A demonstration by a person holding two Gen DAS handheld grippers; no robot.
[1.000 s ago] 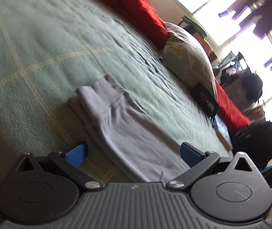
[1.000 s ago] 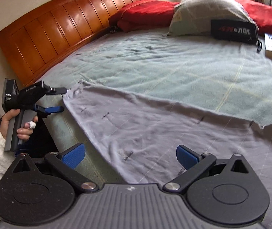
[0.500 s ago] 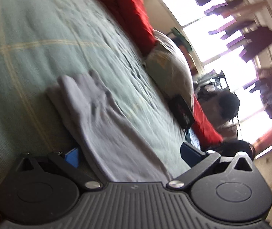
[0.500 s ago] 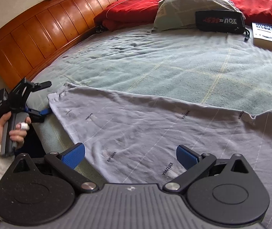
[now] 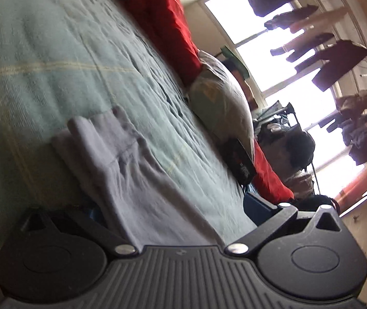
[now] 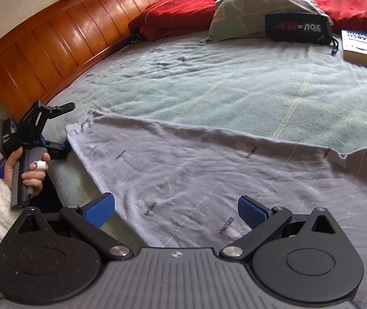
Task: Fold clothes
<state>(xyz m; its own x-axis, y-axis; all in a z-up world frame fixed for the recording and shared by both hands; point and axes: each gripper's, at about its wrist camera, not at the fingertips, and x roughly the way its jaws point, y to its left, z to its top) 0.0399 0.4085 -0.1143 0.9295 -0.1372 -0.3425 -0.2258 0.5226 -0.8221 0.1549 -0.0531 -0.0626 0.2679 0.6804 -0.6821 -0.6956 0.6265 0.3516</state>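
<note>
Slid in closer on the grey garment [image 6: 209, 170] since a second ago, left tool [image 5: 173, 206] now straddling its near corner, left blue pad half hidden under the cloth, pads wide apart and clamped on nothing; spread flat on the green bed cover [image 6: 222, 85], below the pale pillow [image 6: 263, 7] and well short of the wooden headboard [image 6: 62, 46]. Right tool [image 6: 175, 209] over the garment's near edge, blue pads [image 6: 99, 209] spread wide, gripping nothing.

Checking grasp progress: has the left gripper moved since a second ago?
Yes. The left gripper has closed in on the grey printed garment's corner beside the wooden headboard.
</note>
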